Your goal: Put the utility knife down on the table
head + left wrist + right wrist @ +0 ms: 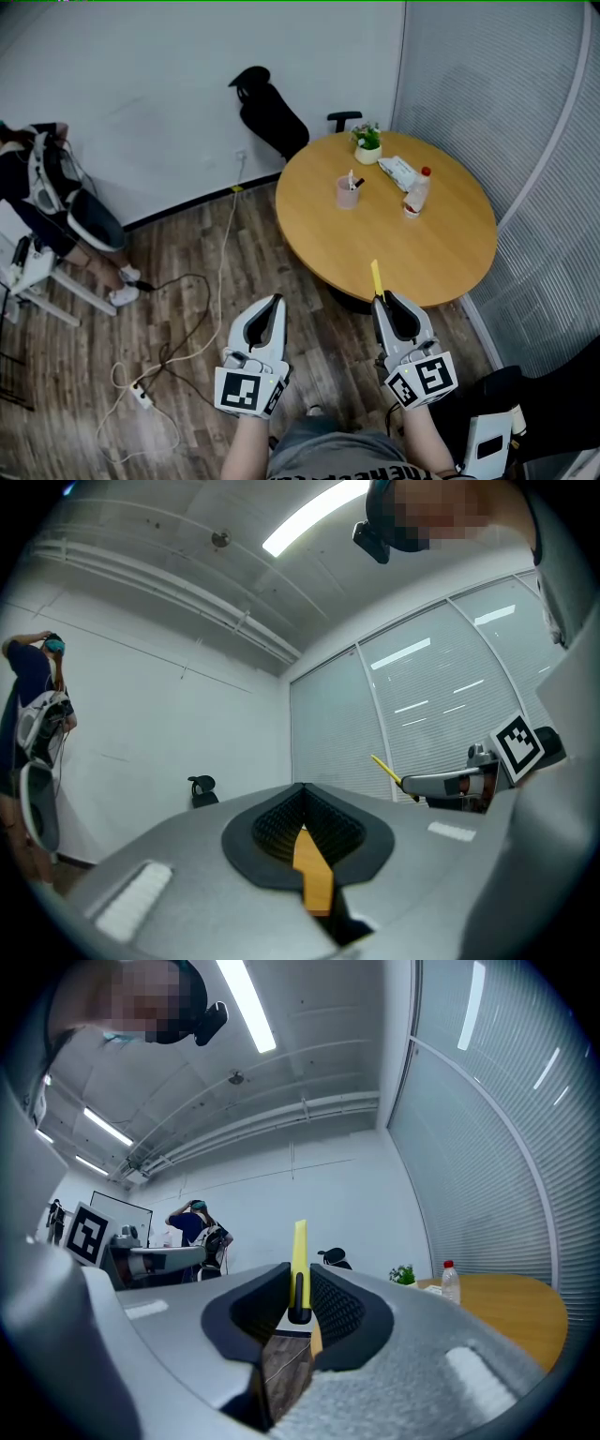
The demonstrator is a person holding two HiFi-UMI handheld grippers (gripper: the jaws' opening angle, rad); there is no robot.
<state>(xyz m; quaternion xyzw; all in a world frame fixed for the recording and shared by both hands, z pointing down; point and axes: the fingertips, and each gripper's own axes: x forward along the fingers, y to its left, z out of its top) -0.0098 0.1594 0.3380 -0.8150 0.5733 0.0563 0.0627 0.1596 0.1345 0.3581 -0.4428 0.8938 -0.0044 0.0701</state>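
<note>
A yellow utility knife point(376, 277) sticks out forward from my right gripper point(382, 300), which is shut on its black lower end. In the right gripper view the knife point(299, 1251) stands upright between the ribbed pads. Its tip reaches over the near rim of the round wooden table point(441, 253). My left gripper point(273, 302) hangs over the wooden floor left of the table, shut with nothing in it. From the left gripper view the knife point(386, 769) shows at the right.
On the table stand a pink cup point(348, 192), a small potted plant point(367, 142), a bottle point(417, 195) and a white packet point(397, 172). A black chair point(272, 112) sits behind it. Cables point(178, 347) lie on the floor. A person point(56, 187) is at far left.
</note>
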